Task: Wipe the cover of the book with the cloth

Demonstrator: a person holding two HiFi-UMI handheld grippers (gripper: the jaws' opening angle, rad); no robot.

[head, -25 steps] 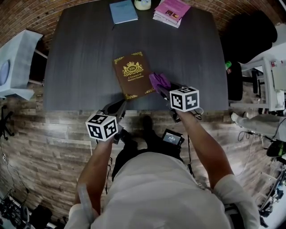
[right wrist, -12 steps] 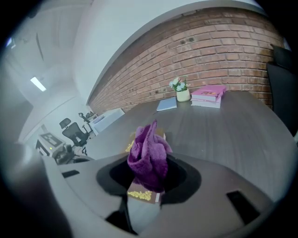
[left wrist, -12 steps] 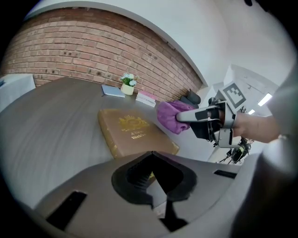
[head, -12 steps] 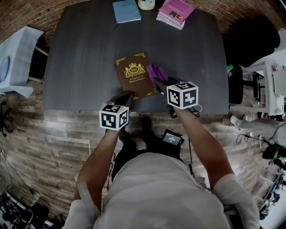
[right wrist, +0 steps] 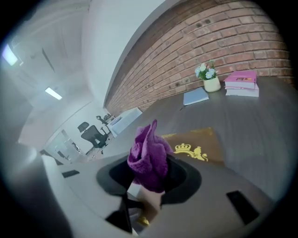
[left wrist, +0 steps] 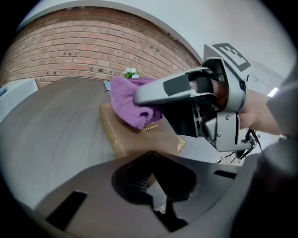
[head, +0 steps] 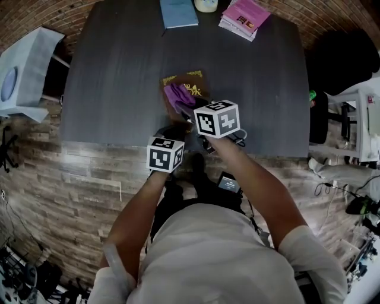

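Note:
A brown book [head: 193,78] with gold print lies on the dark table [head: 113,89] near its front edge. My right gripper [head: 185,108] is shut on a bunched purple cloth [head: 177,94], and the cloth rests on the book's cover. In the right gripper view the cloth [right wrist: 149,155] stands up between the jaws, with the book [right wrist: 198,146] just beyond. My left gripper [head: 174,129] is shut with nothing in it, its tips at the book's near edge. The left gripper view shows the book [left wrist: 139,137], the cloth [left wrist: 130,104] and the right gripper's fingers [left wrist: 163,88] above it.
At the table's far edge lie a blue notebook [head: 179,12], a small flower pot [head: 206,5] and a stack of pink books [head: 244,16]. A white side table [head: 27,71] stands to the left, and a black chair [head: 341,59] to the right.
My right gripper has carried the cloth leftwards, from the book's right edge onto the cover. My left gripper has moved forward to the book's near edge.

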